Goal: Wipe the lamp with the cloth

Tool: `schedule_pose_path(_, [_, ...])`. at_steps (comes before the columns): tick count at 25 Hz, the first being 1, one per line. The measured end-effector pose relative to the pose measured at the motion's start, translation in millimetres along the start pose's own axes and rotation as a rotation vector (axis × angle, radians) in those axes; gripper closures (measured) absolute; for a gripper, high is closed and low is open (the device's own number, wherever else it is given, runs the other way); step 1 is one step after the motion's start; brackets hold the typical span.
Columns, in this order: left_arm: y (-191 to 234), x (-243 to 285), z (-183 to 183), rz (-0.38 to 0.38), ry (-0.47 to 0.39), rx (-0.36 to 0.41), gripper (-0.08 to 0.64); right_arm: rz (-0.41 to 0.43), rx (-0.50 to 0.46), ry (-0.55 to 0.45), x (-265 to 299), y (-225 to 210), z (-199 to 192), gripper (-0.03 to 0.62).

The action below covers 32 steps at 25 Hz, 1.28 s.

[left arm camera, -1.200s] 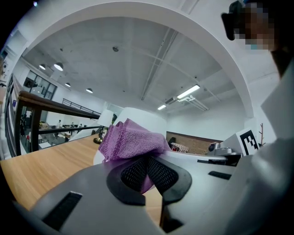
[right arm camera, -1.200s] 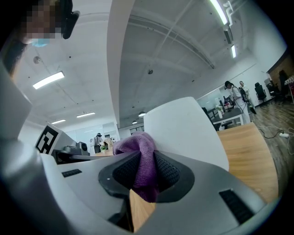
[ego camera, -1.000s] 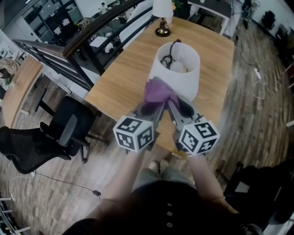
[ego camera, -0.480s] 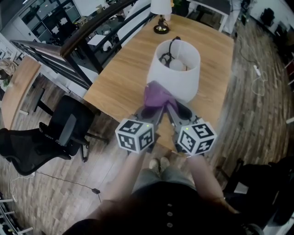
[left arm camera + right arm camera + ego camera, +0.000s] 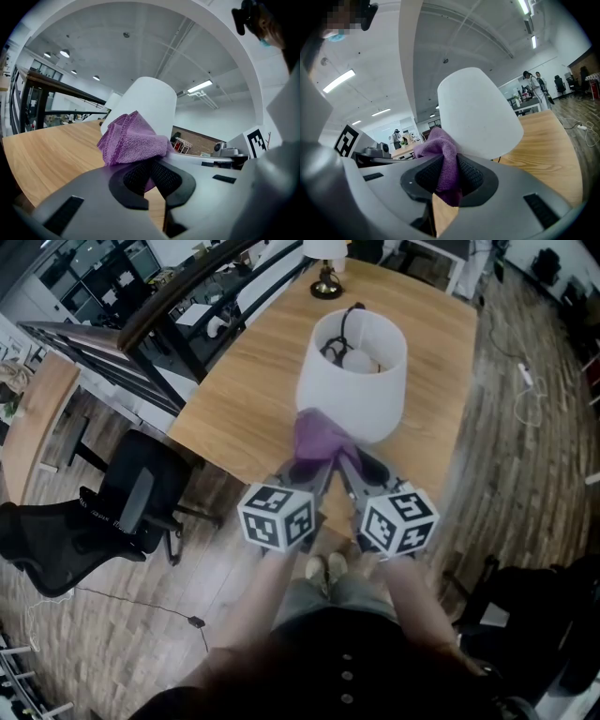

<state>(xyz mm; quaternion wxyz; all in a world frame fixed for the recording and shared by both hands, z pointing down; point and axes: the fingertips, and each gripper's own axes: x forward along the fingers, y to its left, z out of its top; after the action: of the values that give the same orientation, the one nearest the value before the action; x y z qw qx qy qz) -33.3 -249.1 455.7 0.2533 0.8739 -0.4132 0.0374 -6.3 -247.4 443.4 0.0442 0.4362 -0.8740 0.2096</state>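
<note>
The lamp [image 5: 352, 371] stands mid-table on the wooden table [image 5: 234, 399], with its white shade just beyond both tools. The purple cloth [image 5: 319, 435] – soft and bunched – sits at the shade's near side. The left gripper [image 5: 312, 468] and the right gripper [image 5: 359, 465] are each clamped on a fold of it. The shade looks light and easily dented, so stroke lightly; any steadying hold belongs lower down, on the stem hidden under it.

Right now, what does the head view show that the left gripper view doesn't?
Head view only: the bulb inside the lampshade, a black office chair, the plank floor. Left gripper view only: the left gripper with jaws shut on the purple cloth, ceiling lights. Both: cloth close to the lampshade, wooden table.
</note>
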Motion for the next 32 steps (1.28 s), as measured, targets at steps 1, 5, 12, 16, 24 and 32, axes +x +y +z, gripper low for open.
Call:
schedule_pose_path(1, [-1,-1,-2,-0.002,0.001,-0.008,0.549,0.000,0.004,0.002,-1,-1,-2,0.514])
schedule_pose_path(5, [-7,-4,-5,-0.010,-0.016,-0.044,0.549,0.000,0.006,-0.003,-5,-1,-4,0.514])
schedule_pose_path(12, [-25,-14,18,-0.043,-0.078,-0.031,0.549,0.029,0.004,-0.079,-21,8,20,0.514])
schedule_pose_path(16, [-39,-18,39,-0.068,-0.116,0.010,0.549,0.042,-0.010,-0.131,-33,14,42,0.514])
schedule_pose_path(24, [-62,-20,78,-0.109,-0.171,0.100,0.549,0.070,-0.083,-0.237,-50,18,98,0.514])
schedule_pose_path(32, [-86,-14,120,-0.159,-0.229,0.191,0.549,0.055,-0.130,-0.309,-60,10,136,0.514])
